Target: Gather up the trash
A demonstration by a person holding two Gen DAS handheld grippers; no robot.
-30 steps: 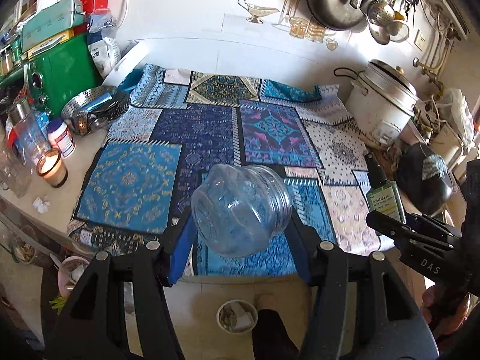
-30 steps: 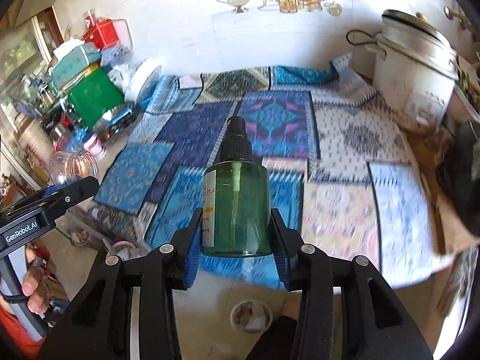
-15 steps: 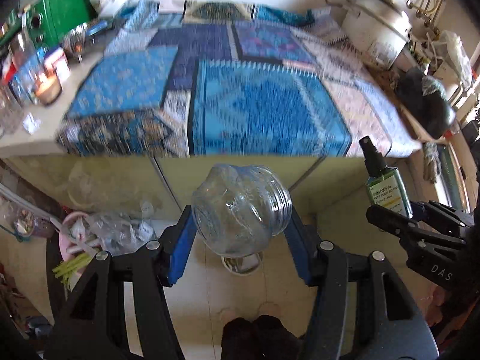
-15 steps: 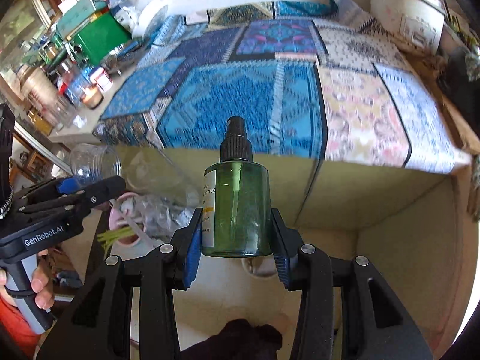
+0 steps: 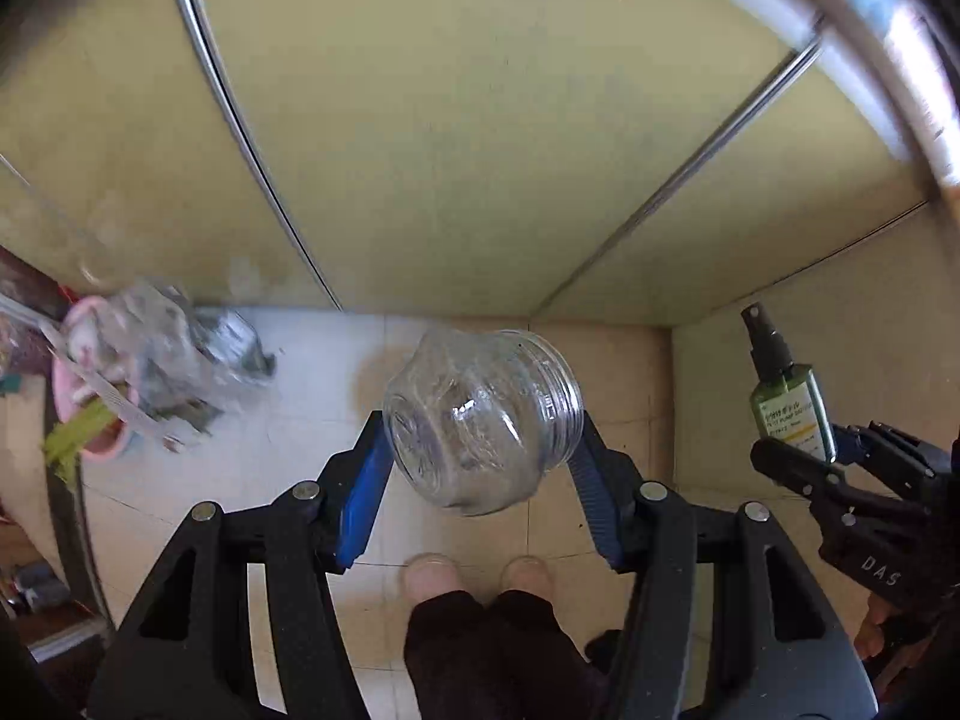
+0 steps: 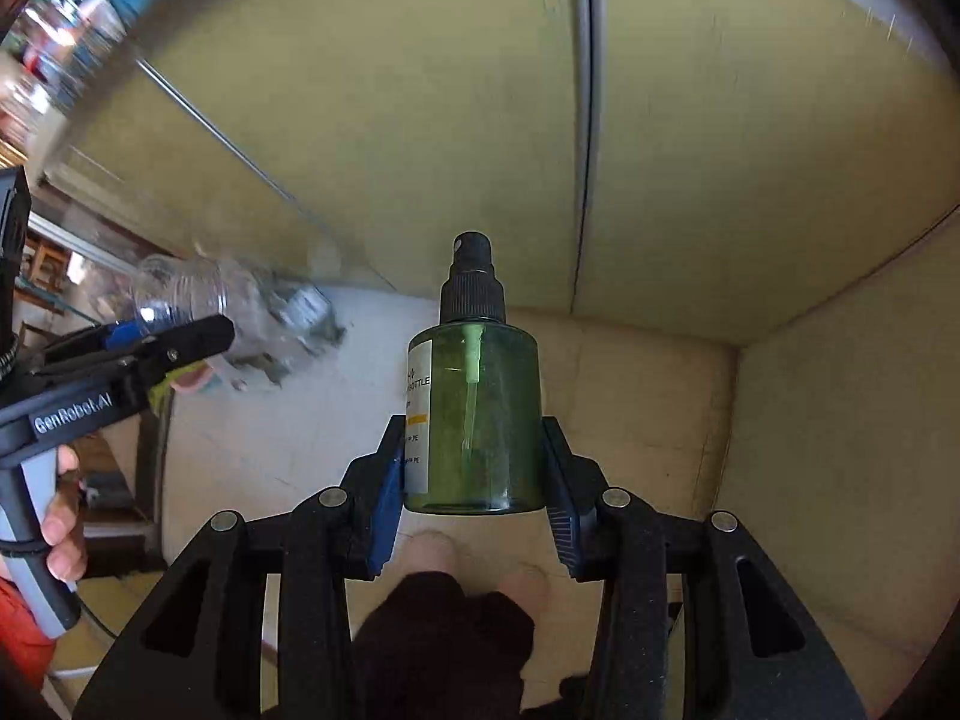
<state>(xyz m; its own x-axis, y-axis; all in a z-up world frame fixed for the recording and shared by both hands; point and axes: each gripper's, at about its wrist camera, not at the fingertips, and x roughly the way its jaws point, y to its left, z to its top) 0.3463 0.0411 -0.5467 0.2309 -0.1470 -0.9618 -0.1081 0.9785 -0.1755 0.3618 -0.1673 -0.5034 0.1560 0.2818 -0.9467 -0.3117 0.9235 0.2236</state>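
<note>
My left gripper (image 5: 477, 480) is shut on a clear plastic jar (image 5: 480, 420), tilted, with its threaded mouth to the upper right, held above the floor. My right gripper (image 6: 474, 480) is shut on a green spray bottle (image 6: 474, 420) with a black pump top, held upright. The spray bottle also shows in the left wrist view (image 5: 786, 402) at the right, and the jar shows blurred in the right wrist view (image 6: 180, 294) at the left. Both point down at the tiled floor in front of yellow cabinet doors.
Yellow cabinet doors (image 5: 450, 120) fill the upper part of both views. A pink bin (image 5: 90, 408) with clear plastic trash spilling over it stands on the floor at the left. The person's feet (image 5: 474, 576) are below the grippers. The floor (image 5: 300, 408) is pale tile.
Both grippers have tilted down and dropped from the patterned tabletop to the cabinet front and floor, still holding the jar and spray bottle. The small white cup on the floor is no longer seen.
</note>
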